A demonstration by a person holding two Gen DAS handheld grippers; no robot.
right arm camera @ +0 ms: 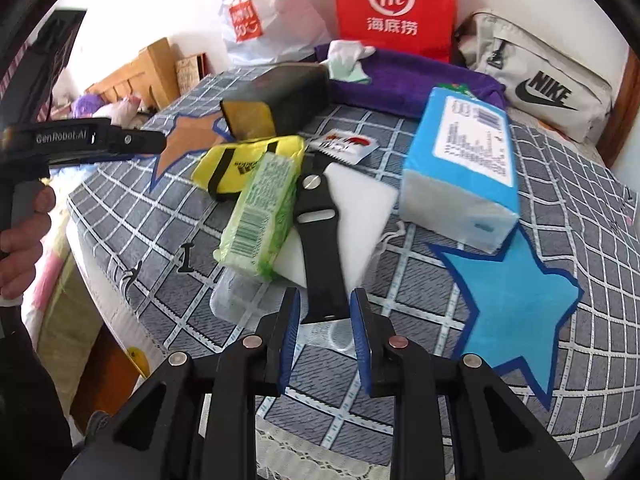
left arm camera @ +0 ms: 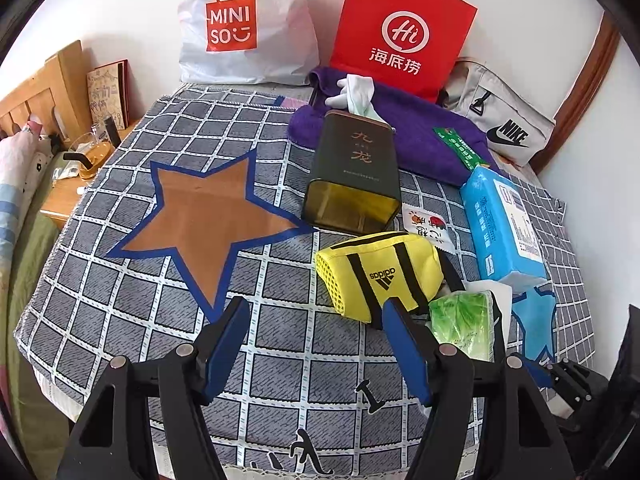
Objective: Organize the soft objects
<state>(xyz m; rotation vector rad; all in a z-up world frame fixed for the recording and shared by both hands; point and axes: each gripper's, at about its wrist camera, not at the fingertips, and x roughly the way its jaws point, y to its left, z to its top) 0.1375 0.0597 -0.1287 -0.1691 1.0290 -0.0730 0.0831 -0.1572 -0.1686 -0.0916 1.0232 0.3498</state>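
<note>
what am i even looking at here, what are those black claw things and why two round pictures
The black claws are hand-held two-finger grippers with blue pads; a person holds one in each hand. Each round picture comes from a fisheye camera on one gripper, looking along its fingers.

The left gripper is open and empty, above the grey checked bedcover. The right gripper has a black strap between its fingers; whether it is pinched is unclear.

On the cover lie a yellow adidas pouch, a green tissue packet, a blue tissue pack, a dark tin box and a purple towel.
</note>
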